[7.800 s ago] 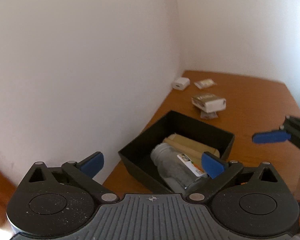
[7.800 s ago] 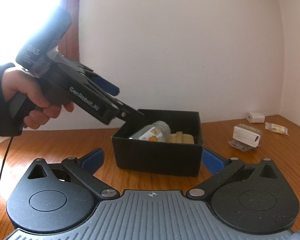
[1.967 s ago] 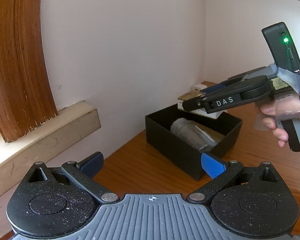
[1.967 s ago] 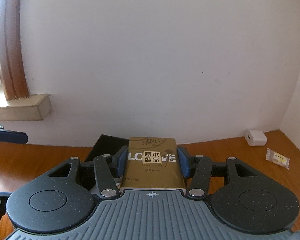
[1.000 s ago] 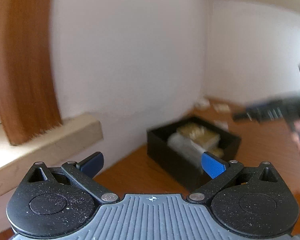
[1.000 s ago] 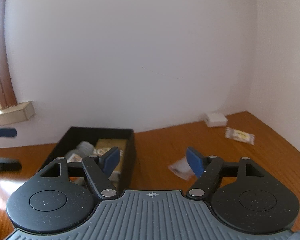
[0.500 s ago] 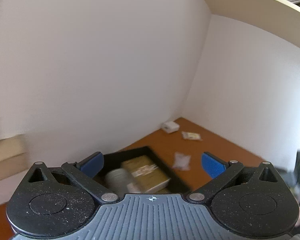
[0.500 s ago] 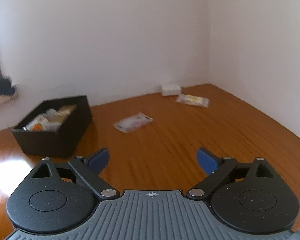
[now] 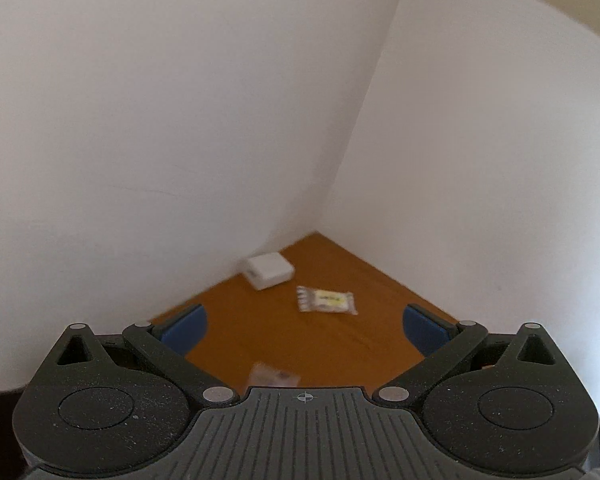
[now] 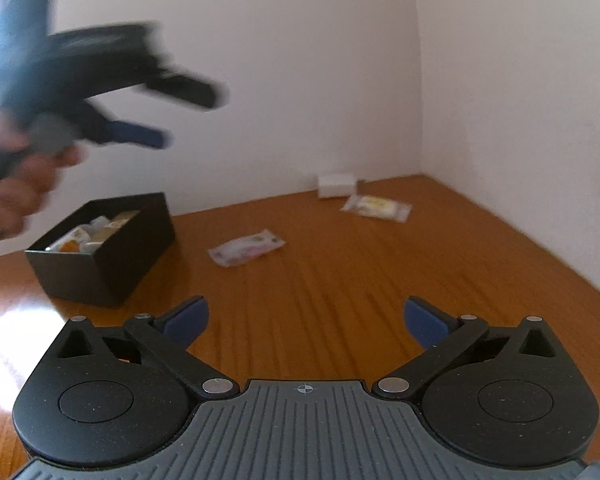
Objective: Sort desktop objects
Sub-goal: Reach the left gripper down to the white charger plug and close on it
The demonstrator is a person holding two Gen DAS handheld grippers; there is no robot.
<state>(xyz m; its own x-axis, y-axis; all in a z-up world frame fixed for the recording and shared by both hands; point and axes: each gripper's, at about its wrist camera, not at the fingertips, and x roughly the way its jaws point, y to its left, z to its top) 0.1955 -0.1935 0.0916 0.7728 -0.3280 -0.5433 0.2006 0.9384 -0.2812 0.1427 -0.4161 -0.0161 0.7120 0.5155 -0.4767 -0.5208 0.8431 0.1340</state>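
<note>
The clear plastic packet with pinkish print (image 10: 246, 249) lay flat on the brown wooden bench (image 10: 340, 280), long axis running from lower left up to the right in the right wrist view, just right of the black open-topped rectangular box (image 10: 100, 248). The right gripper (image 10: 305, 318) hung low over the bench with its blue-padded fingers (image 10: 186, 320) spread wide and nothing between them; the packet sat ahead of the fingers and a touch left of centre, well apart from both tips. The box was full up with a jar and a tan pack, blurred, and it sat left of the left finger. Further back, a clear packet with a yellow label (image 10: 377, 207) lay near the white walls' corner, long axis roughly left to right, just beside a small white rectangular block (image 10: 336, 186) against the wall. The left gripper (image 10: 168, 116), blurred, was up in the air at upper left, above the box, its two fingers parted and holding nothing. From the left wrist view those fingers (image 9: 182, 328) also stood wide apart and bare; the yellow-label packet (image 9: 326, 300) lay ahead between them, the white block (image 9: 267, 271) beyond it in the corner, and a blurred clear packet (image 9: 272, 376) showed just over the gripper body.
</note>
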